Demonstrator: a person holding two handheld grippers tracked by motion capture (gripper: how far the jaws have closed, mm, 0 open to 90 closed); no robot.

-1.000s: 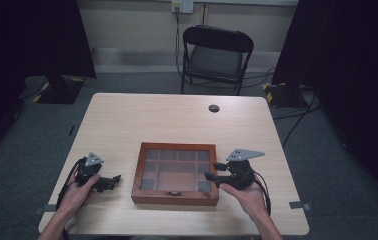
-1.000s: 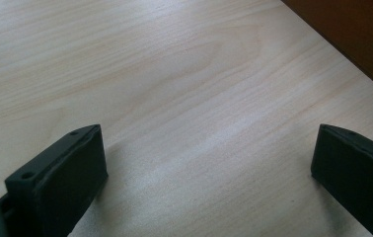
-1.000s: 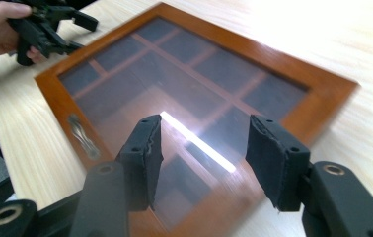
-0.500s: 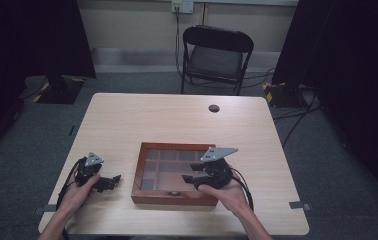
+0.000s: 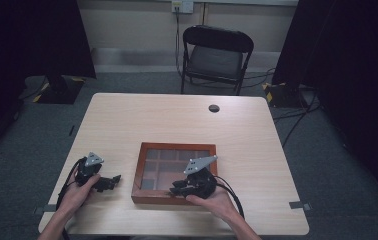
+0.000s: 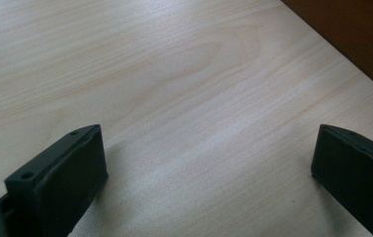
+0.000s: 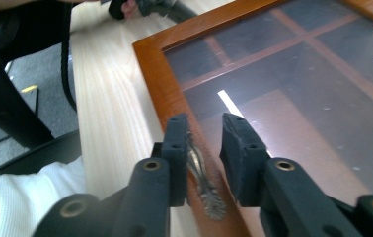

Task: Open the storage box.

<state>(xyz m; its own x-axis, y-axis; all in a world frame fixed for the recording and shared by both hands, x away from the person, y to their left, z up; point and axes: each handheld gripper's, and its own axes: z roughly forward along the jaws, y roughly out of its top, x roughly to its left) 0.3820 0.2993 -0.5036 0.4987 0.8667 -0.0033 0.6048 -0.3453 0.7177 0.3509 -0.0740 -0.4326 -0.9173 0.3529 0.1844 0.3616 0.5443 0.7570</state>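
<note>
My right hand (image 5: pixel 211 199): reaching over the wooden box (image 5: pixel 174 172) front edge. Right gripper (image 7: pixel 205 133): jaws narrowly parted, straddling the metal latch (image 7: pixel 203 181), nothing clasped. Left gripper (image 6: pixel 204 163): spread wide, resting on table (image 5: pixel 177 120), empty.

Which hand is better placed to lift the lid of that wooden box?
Right, probably. The right claw sits at the near frame of the glass-lidded wooden box, jaws slightly apart around its metal latch. The left claw rests wide open on the table, beside the box.
</note>
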